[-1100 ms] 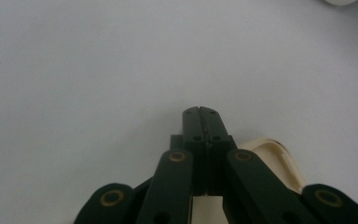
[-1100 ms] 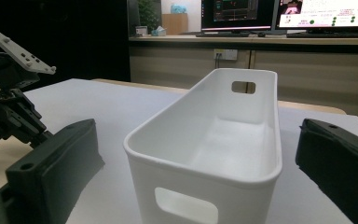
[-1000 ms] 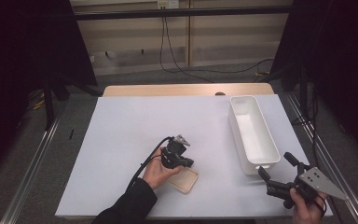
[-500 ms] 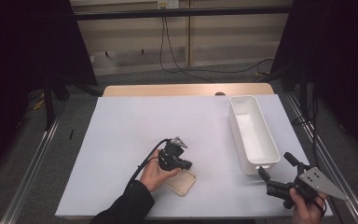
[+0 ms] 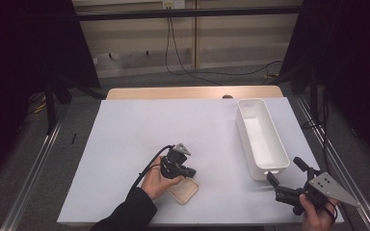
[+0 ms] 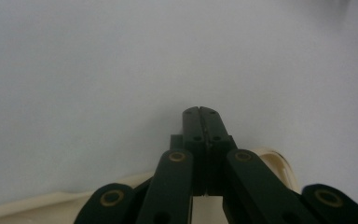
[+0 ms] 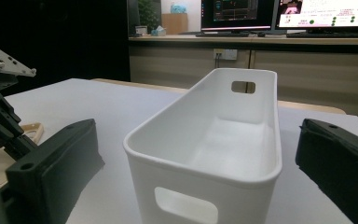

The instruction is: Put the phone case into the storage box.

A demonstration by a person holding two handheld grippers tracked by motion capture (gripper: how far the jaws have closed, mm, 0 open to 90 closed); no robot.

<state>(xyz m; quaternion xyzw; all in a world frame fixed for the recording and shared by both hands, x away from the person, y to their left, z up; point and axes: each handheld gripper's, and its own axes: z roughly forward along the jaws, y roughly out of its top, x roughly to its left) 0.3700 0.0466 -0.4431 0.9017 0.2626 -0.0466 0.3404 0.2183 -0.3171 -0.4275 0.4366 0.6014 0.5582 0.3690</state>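
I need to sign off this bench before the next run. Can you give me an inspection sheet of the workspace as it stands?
Surface: white table top, bare across the middle.
Job's things: beige lid flat near the front edge; white bin at right, empty inside.
Clutter: nothing seen.
Grippers: left gripper shut, jaws over the lid's edge; right gripper open, aimed at the bin's near end.
Cables: black cable trailing from the left gripper.
Surroundings: dark curtains, floor cables behind.

The left claw hides most of the cream lid beneath it.
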